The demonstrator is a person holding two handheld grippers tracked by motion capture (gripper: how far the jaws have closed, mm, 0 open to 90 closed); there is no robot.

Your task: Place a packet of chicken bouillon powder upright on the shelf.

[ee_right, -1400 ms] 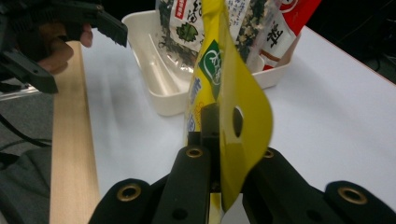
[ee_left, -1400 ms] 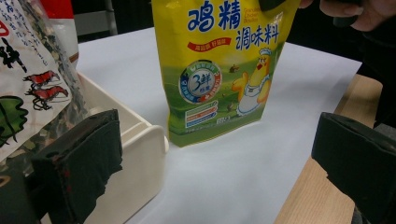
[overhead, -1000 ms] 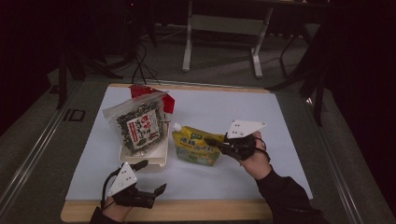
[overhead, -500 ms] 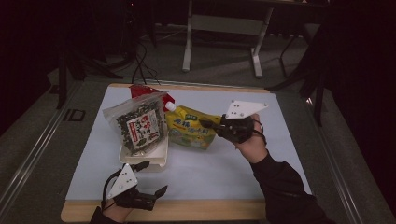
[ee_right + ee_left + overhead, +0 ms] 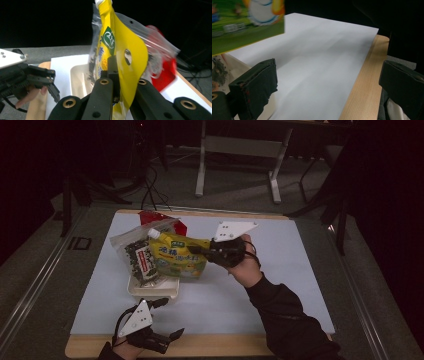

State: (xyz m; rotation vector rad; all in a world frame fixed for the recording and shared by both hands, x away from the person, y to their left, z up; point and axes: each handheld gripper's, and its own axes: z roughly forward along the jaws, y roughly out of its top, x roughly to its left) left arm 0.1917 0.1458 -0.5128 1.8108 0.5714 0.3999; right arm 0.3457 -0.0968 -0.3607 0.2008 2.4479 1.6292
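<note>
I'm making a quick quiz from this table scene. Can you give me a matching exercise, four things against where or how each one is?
Things:
1. yellow pouch
2. seaweed bag
3. left tongs
4. red pack

States:
A. open, holding nothing, near the table's front edge
B. at the far side, behind the other packs
C. clamped in the right tongs, lifted
D. lying over the white tray

Pairs: 1-C, 2-D, 3-A, 4-B

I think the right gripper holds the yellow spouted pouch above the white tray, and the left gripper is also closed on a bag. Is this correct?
Not quite. The left gripper holds no bag: the left gripper view shows its jaws wide apart over bare white paper. The rest stands: the right gripper is clamped on the yellow spouted pouch, lifted over the white tray, as the high view shows.
</note>
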